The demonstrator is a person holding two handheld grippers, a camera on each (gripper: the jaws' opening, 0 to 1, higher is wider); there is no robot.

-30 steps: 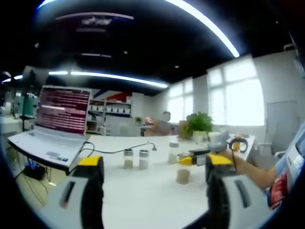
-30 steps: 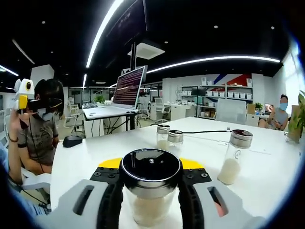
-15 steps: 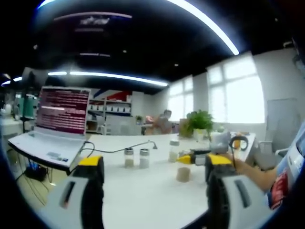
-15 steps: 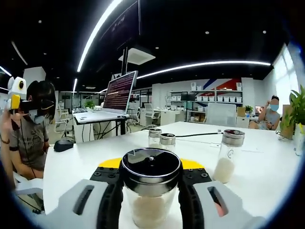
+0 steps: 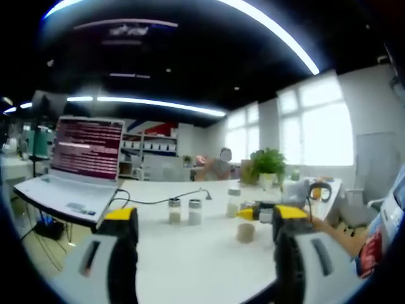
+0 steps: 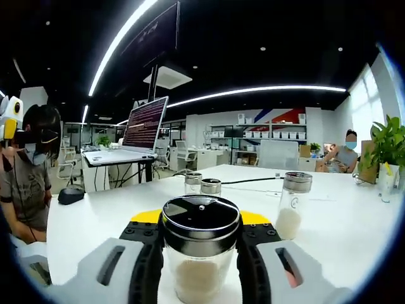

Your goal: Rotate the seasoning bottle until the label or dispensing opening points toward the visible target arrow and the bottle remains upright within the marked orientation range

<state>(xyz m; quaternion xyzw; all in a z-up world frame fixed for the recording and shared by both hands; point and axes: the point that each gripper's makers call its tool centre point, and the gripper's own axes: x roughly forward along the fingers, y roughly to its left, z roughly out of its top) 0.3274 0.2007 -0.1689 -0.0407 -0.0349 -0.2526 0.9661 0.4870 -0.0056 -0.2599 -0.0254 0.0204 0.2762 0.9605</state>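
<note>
- Right gripper: jaws closed against both sides of the seasoning bottle, which stands upright between them on the white table.
- Since a second ago the background has swung across this view; the bottle is likely being turned.
- No target arrow seen; alignment unconfirmed.
- Left gripper: jaws wide apart, empty, well short of the bottle.
</note>
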